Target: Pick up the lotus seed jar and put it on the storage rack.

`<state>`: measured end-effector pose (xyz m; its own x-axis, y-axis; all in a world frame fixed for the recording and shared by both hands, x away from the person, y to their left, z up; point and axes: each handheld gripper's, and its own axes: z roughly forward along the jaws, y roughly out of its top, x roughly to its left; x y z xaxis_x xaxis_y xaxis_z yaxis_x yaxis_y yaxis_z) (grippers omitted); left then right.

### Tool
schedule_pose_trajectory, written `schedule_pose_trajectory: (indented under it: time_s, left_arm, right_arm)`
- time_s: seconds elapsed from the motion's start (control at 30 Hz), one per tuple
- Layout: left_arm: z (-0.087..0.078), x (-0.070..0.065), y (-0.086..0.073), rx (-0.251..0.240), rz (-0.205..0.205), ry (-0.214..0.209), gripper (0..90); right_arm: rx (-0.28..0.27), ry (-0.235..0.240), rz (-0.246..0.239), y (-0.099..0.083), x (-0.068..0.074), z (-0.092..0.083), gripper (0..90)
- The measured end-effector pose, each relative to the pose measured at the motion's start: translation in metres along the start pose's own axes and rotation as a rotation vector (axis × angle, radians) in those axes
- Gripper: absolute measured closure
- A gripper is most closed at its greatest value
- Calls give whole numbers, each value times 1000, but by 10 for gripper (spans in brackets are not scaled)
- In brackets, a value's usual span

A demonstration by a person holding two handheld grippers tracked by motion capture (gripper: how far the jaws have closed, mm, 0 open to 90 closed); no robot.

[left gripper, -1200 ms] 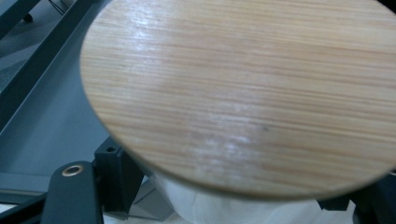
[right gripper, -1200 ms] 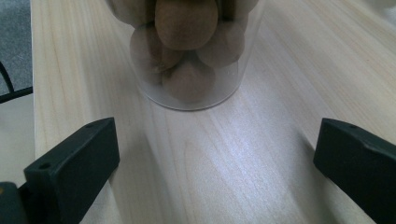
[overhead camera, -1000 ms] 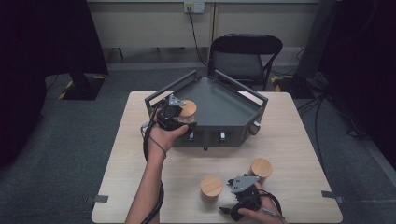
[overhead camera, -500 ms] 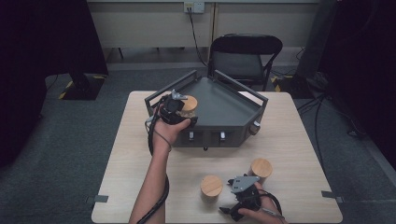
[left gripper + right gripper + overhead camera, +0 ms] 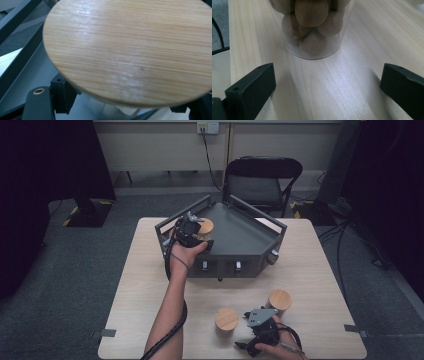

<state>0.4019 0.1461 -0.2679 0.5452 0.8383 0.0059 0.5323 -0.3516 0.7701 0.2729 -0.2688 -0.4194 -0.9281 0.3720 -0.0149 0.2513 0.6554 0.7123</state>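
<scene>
My left gripper [image 5: 200, 234] is shut on a clear jar with a round wooden lid [image 5: 205, 226] and holds it over the left part of a dark grey metal tray [image 5: 250, 237]. In the left gripper view the lid [image 5: 130, 50] looms large, with the gripper [image 5: 125, 110] clamped on the glass below it. Near the table's front edge my right gripper [image 5: 244, 330] stands open and empty. Just ahead of that gripper [image 5: 327, 85] stands a clear jar [image 5: 312, 27] packed with round brown pieces, clear of the jaws.
Two wooden-lidded jars stand on the light wooden table [image 5: 150, 285]: one [image 5: 226, 318] left of my right gripper, one [image 5: 279, 300] behind it. The tray has raised rails and small knobs on its front wall. A black chair [image 5: 262, 182] stands behind the table.
My left hand has carried the jar a little farther away from the person, deeper over the tray. The right gripper has stayed where it was.
</scene>
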Motion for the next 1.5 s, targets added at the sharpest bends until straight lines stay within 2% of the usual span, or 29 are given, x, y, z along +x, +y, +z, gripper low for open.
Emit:
schedule_pose_trajectory:
  time_s: [0.13, 0.57, 1.1, 1.5]
  left_arm:
    - [4, -1, 1, 1, -8, 18, 252]
    - [19, 1, -3, 16, -46, 24, 252]
    - [26, -2, 0, 26, -45, 27, 252]
    - [26, 1, -2, 22, -56, 23, 251]
  right_arm:
    - [0, 0, 0, 0, 0, 0, 0]
    - [0, 0, 0, 0, 0, 0, 0]
    - [0, 0, 0, 0, 0, 0, 0]
    - [0, 0, 0, 0, 0, 0, 0]
